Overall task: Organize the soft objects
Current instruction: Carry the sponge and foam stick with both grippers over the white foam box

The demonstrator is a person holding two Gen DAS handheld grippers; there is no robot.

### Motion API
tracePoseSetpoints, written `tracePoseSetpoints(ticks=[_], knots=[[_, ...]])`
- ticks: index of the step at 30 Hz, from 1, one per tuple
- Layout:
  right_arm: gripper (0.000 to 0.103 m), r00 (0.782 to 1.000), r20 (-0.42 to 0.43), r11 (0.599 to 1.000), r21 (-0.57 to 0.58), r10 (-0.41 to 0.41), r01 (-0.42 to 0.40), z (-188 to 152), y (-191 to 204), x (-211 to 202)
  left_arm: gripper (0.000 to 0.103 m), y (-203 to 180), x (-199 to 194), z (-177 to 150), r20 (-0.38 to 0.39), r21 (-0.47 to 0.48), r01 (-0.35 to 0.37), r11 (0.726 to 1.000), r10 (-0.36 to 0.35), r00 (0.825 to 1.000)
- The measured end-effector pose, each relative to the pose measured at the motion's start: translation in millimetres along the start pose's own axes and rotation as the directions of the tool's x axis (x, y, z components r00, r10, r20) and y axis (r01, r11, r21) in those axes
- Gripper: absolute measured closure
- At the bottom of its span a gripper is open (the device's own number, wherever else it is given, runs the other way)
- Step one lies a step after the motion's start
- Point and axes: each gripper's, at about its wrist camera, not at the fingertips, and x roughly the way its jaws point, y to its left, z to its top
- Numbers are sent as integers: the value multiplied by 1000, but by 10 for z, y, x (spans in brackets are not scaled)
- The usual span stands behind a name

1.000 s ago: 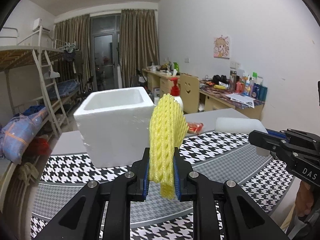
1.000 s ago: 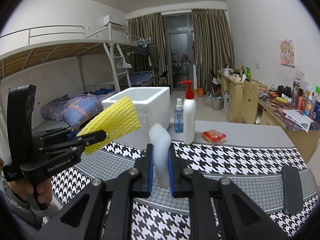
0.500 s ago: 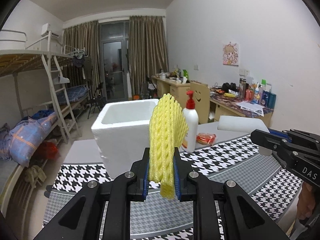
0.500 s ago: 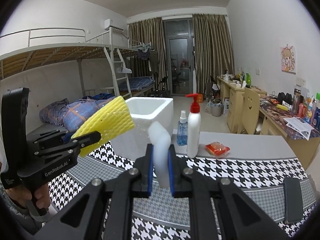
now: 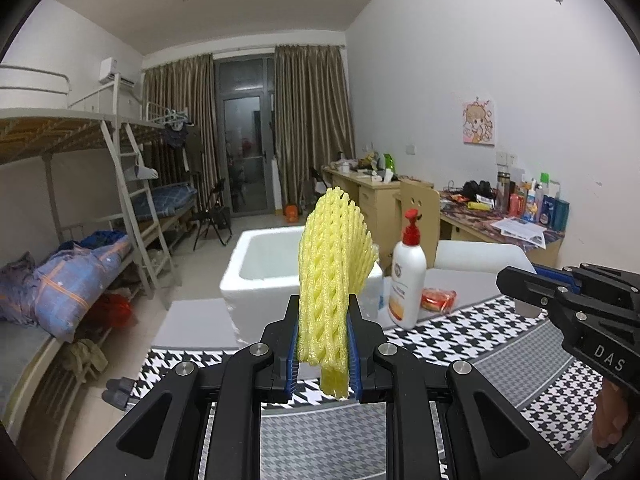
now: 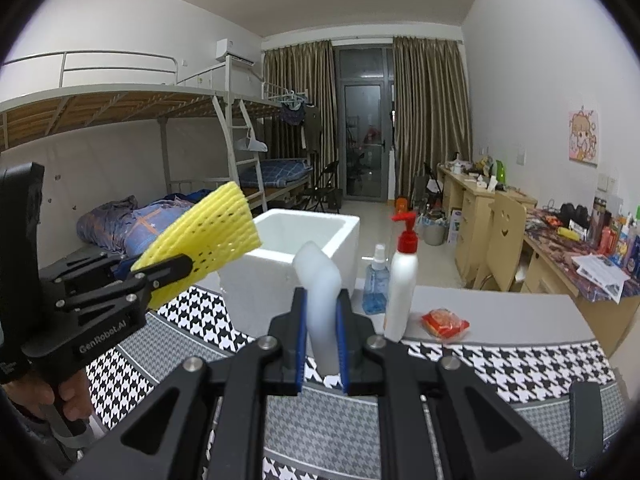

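Note:
My left gripper [image 5: 323, 354] is shut on a yellow foam net sleeve [image 5: 332, 264] and holds it upright above the houndstooth mat [image 5: 460, 340]. It also shows in the right wrist view [image 6: 208, 240] at the left. My right gripper [image 6: 322, 350] is shut on a white foam piece [image 6: 320, 292], raised over the mat; the piece also shows in the left wrist view [image 5: 480, 256]. A white styrofoam box [image 5: 264, 276] stands open on the table behind both, also in the right wrist view [image 6: 296, 260].
A white pump bottle with a red top [image 6: 403, 288], a blue spray bottle [image 6: 376, 288] and a red packet [image 6: 444, 322] stand right of the box. A black flat object [image 6: 586, 424] lies on the mat at right. A bunk bed [image 5: 80, 240] is left, desks [image 6: 560, 240] right.
Both grippers have risen and pulled back from the box with their foam pieces still held. The box now looks smaller and lower, and its open top shows.

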Motion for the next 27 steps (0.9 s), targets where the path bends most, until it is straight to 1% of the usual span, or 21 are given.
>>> tracePoseSetpoints(ticks=[4,9,15,19,21,27], knots=[[87,1000,15,1000,-4,-3,3,61,34,21,82,21,11,60,13,0,-14,1000,14,1000],[87,1000,20,1000,12,-2,2,106,31,56,82,42,34,107,26,-4,-14,1000,14,1000],[87,1000,24,1000,8,-10,10,185,55,118,82,122,113,166,23,-19,-32,999,33,999],[87,1000,16,1000,9,-6,6,255,76,166,82,115,150,194,26,-12,-49,999,49,998],[87,1000,15,1000,11,-5,5,279,84,193,82,102,173,220,35,0,-69,998,69,997],[87,1000,16,1000,-4,-3,3,380,105,291,82,127,271,330,48,2,-77,997,77,996]])
